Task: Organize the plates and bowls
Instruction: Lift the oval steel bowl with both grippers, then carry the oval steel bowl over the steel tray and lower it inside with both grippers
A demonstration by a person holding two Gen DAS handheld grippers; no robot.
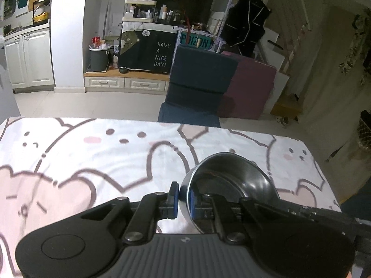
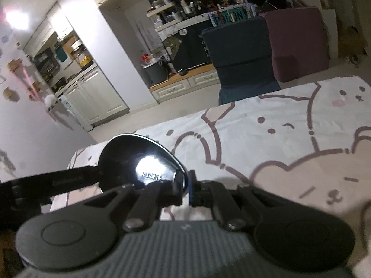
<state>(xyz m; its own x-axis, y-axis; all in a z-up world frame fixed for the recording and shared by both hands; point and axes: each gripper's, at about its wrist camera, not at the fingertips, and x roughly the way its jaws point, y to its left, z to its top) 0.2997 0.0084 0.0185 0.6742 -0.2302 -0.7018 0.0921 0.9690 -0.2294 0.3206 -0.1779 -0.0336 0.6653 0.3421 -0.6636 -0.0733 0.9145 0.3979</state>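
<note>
In the left wrist view a steel bowl (image 1: 231,180) hangs tilted above the table, its hollow facing the camera. My left gripper (image 1: 184,199) is shut on its rim, one blue pad outside and one inside. In the right wrist view a shiny steel plate (image 2: 141,162) is lifted over the table's left end, a bright glare on its face. My right gripper (image 2: 185,188) is shut on the plate's right edge. A black arm of the other gripper (image 2: 51,183) crosses at the left of that view.
The table wears a white cloth with pink cartoon animals (image 1: 104,157). Beyond its far edge stand a dark blue chair (image 1: 199,81) and a maroon cushion block (image 1: 250,88). White cabinets (image 1: 27,58) and a grey bin (image 1: 98,58) line the back.
</note>
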